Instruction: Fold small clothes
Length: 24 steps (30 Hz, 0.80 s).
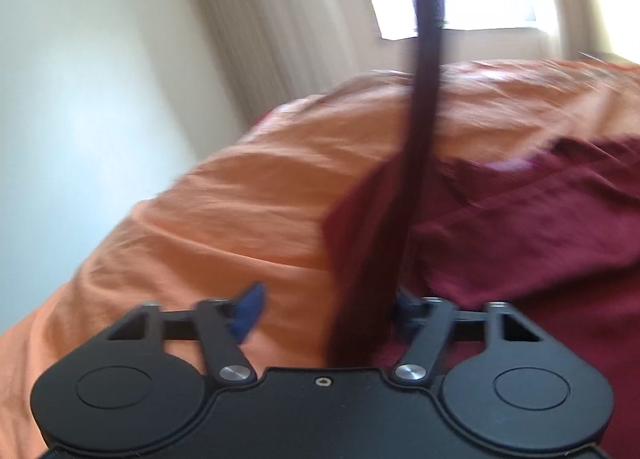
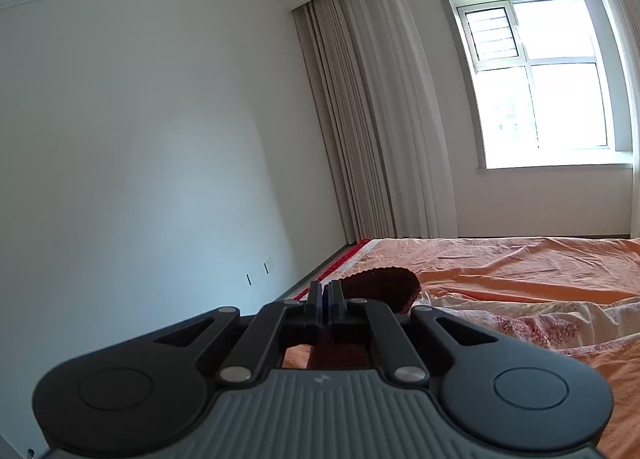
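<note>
The dark red garment [image 1: 520,227] lay spread and creased on the orange bed sheet [image 1: 224,219], with one edge drawn up from it as a taut dark band [image 1: 424,99] that rose toward the top of the left wrist view. That view was motion-blurred, so the band's far end could not be traced with confidence. In the right wrist view a bunch of the same dark red cloth [image 2: 380,289] stood just past the right gripper [image 2: 325,299], whose fingers were pressed together and appeared to be pinching it, lifted above the bed. The left gripper [image 1: 326,311] stood spread, its blue pads [image 1: 252,309] well apart, the band passing between them without being clamped. A patterned cover [image 2: 540,323] lay on the bed beyond, with curtains [image 2: 368,119] and a window [image 2: 540,75] behind. Judged from this, no fold was complete: the garment was only partly raised, and laying over, flattening and any further folds remained to be done.
</note>
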Each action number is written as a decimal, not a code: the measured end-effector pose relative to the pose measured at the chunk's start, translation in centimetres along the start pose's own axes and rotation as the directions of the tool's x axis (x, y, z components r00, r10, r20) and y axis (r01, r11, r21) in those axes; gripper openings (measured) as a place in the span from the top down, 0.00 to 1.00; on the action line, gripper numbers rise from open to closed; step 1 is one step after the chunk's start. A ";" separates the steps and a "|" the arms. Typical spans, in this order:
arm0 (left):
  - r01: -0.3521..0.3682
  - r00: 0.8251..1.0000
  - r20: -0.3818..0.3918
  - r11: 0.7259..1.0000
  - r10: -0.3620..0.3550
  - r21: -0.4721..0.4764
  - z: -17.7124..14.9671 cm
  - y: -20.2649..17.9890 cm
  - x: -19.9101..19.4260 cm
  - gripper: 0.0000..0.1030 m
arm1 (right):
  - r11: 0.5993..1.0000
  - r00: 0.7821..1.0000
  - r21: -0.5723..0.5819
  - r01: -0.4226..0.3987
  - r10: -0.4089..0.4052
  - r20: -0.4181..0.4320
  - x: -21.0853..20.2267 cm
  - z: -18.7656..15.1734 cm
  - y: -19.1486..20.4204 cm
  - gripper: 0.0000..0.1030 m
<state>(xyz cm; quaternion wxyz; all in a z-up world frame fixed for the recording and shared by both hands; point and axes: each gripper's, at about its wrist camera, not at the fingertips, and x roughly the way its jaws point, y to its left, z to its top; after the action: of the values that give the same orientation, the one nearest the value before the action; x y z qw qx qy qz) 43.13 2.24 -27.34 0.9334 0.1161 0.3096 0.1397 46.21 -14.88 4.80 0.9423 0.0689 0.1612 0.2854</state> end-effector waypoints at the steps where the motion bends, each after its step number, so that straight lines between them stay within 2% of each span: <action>1: -0.003 1.000 -0.014 0.999 0.002 -0.052 0.2 1.1 0.4 0.64 | 1.000 1.000 -0.003 0.005 -0.005 -0.001 -0.1 -0.1 0.0 0.97; 2: 0.005 0.999 -0.038 0.994 -0.009 -0.108 0.2 2.2 1.0 0.74 | 1.000 1.000 -0.005 0.011 -0.011 -0.007 0.0 -0.4 0.0 0.97; 4: 0.019 0.994 -0.098 0.978 -0.040 -0.205 0.0 4.3 2.5 0.85 | 1.000 0.999 -0.005 0.027 -0.027 -0.030 0.3 -1.5 -0.3 0.97; 7: -0.008 0.986 -0.165 0.960 -0.040 -0.281 -0.7 6.3 4.3 0.85 | 0.998 0.997 0.010 0.065 -0.065 -0.047 0.4 -3.7 -1.4 1.00; 10: 0.015 0.985 -0.162 0.965 -0.060 -0.263 -1.4 6.9 4.9 0.83 | 0.993 0.989 0.029 0.113 -0.110 -0.099 1.1 -6.6 -3.3 1.00; 14: -0.004 0.995 -0.102 0.991 -0.009 -0.132 -2.5 5.8 3.8 0.76 | 0.972 0.957 0.138 0.189 -0.150 -0.250 2.2 -13.3 -6.9 0.99; 16: -0.002 0.993 -0.114 0.992 -0.012 -0.123 -3.0 5.6 3.9 0.76 | 0.950 0.928 0.213 0.228 -0.145 -0.343 2.3 -16.8 -9.1 0.90; 18: 0.002 0.993 -0.119 0.992 -0.017 -0.128 -3.2 5.8 4.1 0.76 | 0.901 0.888 0.312 0.302 -0.147 -0.436 2.1 -20.2 -11.7 0.18; 19: 0.003 0.993 -0.118 0.992 -0.018 -0.126 -3.2 5.8 4.2 0.75 | 0.871 0.875 0.352 0.341 -0.157 -0.459 2.3 -21.8 -13.0 0.14; 21: 0.004 0.993 -0.119 0.993 -0.019 -0.119 -3.0 5.7 4.3 0.75 | 0.834 0.851 0.401 0.379 -0.144 -0.505 3.1 -24.0 -15.5 0.14; 23: 0.006 0.992 -0.122 0.993 -0.020 -0.114 -3.0 6.0 4.6 0.72 | 0.820 0.840 0.426 0.383 -0.118 -0.530 4.9 -25.1 -17.5 0.15; 24: 0.006 0.992 -0.123 0.993 -0.020 -0.114 -3.0 6.1 4.6 0.71 | 0.834 0.845 0.419 0.358 -0.099 -0.526 5.8 -25.4 -18.3 0.16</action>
<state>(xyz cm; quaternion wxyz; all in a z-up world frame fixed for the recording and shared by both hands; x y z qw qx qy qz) 43.74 9.84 -30.33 0.9183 0.0521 0.3593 0.1578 51.52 -25.83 -24.68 0.8485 0.2173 0.4668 0.1227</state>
